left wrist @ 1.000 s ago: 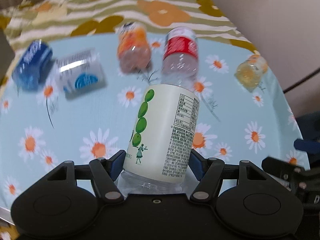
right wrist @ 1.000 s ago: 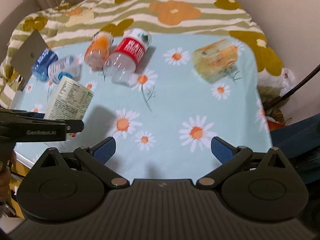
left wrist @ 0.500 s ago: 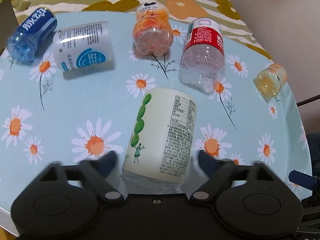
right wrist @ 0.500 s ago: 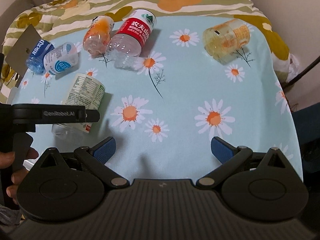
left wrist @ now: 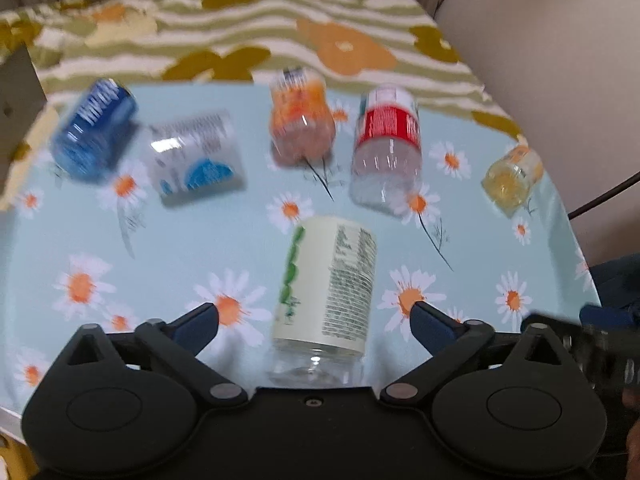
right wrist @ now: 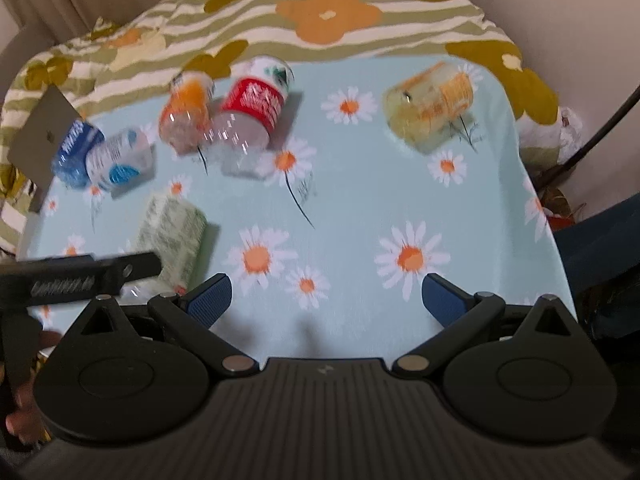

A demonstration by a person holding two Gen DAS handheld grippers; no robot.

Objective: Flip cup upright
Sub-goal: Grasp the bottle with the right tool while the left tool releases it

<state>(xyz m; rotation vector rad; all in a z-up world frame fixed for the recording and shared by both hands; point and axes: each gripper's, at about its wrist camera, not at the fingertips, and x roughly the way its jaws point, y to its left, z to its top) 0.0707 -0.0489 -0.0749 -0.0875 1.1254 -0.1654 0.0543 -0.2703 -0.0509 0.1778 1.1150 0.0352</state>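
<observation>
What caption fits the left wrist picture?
Open left gripper straddles a green-and-cream labelled bottle lying on the daisy tablecloth.

bare cloth (right wrist: 360,208) lies mid-table; red-label bottle (left wrist: 386,148) and orange bottle (left wrist: 302,124) crowd beyond.

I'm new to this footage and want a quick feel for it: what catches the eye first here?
The cream-labelled bottle lies on its side on the daisy tablecloth, between the open fingers of the left claw. Behind it, five more bottles lie tipped over, the red-labelled one brightest. The right claw hangs open over bare cloth.
</observation>
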